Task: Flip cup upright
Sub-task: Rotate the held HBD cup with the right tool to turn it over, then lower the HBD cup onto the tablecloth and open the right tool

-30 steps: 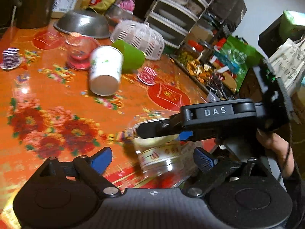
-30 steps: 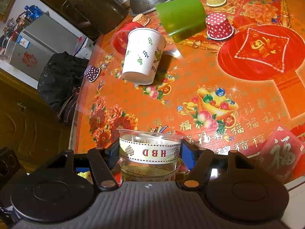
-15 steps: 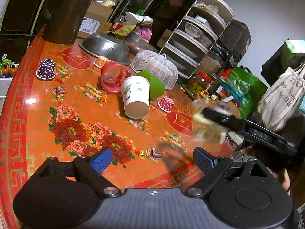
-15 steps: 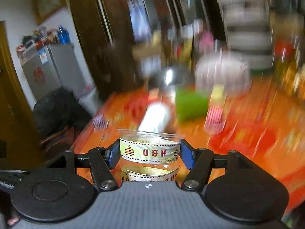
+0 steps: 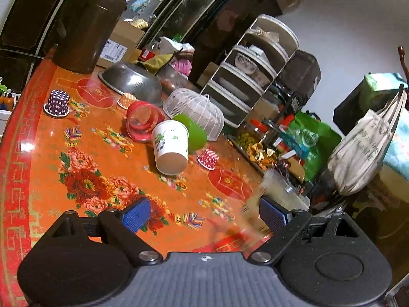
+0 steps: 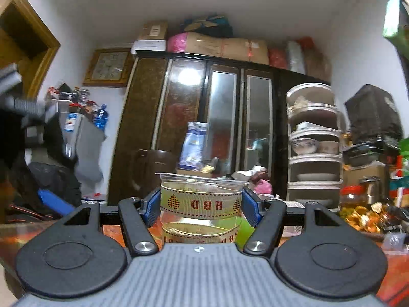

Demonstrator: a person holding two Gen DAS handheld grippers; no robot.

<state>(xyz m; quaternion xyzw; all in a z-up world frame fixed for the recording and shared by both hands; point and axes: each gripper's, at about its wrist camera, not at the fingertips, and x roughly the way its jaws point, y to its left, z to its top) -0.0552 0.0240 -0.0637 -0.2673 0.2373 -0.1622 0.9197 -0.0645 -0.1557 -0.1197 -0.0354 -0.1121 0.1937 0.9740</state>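
Where gripped, cup (image 6: 201, 206): "HBD".

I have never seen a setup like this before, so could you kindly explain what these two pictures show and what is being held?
No robot is at work here: a person holds a pair of hand-held tongs in each hand, and each carries a wide-angle camera looking forward along its two fingers.

The left wrist view looks down on a round table with an orange flowered cover. The left tongs are open and empty. On the table, a white paper cup, a green cup and a red-rimmed clear cup lie on their sides, near a steel colander and a white mesh cover.

The right wrist view faces the room's dark cabinet. The right tongs are closed on a clear plastic cup with an "HBD" ribbon, rim upward.
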